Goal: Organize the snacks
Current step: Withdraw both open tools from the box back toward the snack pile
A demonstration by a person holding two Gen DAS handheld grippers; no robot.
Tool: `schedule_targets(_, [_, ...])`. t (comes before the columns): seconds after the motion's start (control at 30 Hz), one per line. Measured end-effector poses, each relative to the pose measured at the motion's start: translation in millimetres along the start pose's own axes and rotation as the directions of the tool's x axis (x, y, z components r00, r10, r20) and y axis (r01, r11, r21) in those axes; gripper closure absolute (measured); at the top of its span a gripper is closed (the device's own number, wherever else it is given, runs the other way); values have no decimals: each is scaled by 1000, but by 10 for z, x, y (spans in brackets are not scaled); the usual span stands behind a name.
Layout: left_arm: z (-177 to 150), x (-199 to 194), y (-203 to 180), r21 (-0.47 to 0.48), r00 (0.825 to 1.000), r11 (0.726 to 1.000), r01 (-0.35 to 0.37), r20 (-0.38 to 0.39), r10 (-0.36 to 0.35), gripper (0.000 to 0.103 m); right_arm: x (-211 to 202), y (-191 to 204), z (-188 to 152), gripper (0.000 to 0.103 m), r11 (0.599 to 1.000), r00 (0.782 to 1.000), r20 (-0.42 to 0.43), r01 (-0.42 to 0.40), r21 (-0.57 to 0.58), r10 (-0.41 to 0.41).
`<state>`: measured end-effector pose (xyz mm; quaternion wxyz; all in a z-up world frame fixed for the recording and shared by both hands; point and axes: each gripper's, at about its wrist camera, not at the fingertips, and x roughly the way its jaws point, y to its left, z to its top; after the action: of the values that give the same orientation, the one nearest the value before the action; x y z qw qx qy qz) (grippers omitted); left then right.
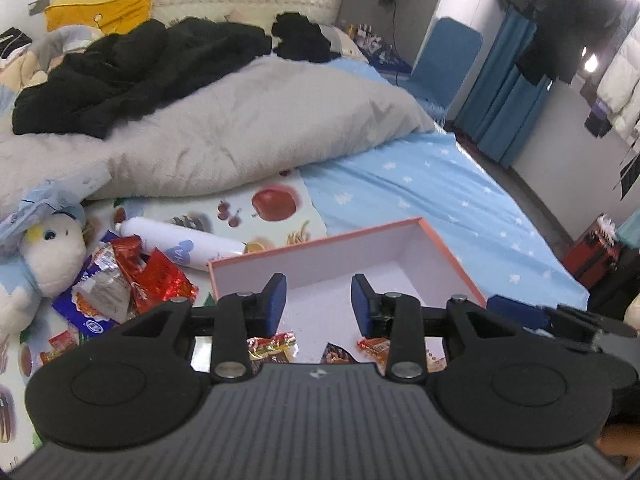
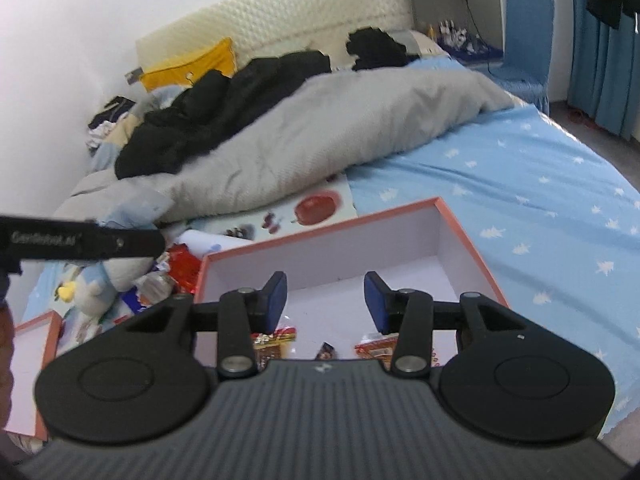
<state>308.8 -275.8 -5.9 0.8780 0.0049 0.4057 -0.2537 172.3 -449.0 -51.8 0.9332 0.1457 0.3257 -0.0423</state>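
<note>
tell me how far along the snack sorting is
Done: a few wrapped snacks already lie in the pink-rimmed box. In hand: nothing; the left tongs and right tongs both stand open and empty over the box. Left: a pile of red and blue packets sits on the mat beside the plush toy, outside the box. Early to midway, I'd judge.

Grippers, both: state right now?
Left gripper: open, nothing between the pads, above the box.
Right gripper: open, empty, above the same box.
</note>
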Motion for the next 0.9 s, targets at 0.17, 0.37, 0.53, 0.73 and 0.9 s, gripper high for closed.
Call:
schedule_targets(0.17, [-109,-242,89,10,998,1000,-1,63,1,62,-141,217,-64,57,999,999,48,-20,-46,23])
schedule_targets(0.37, [-361,-498,198,40,990,998,-44,136,38,62,-243,473,-163,57,995,994,103,-22,-101,33])
schedule_targets(0.53, [-552,-707,303,62,980,995,-76,187,63,62,-332,685,-241,57,990,989,132,-46,-135,64])
schedule_targets(0.73, [-724,-957,481,54,972,995,-82,223,68,62,-428,949,-332,57,983,980,153,-103,-149,126])
schedule_targets(0.9, [-828,-1136,647,38,965,995,-90,249,77,62,-477,1187,-393,57,974,972,142,-162,-157,185])
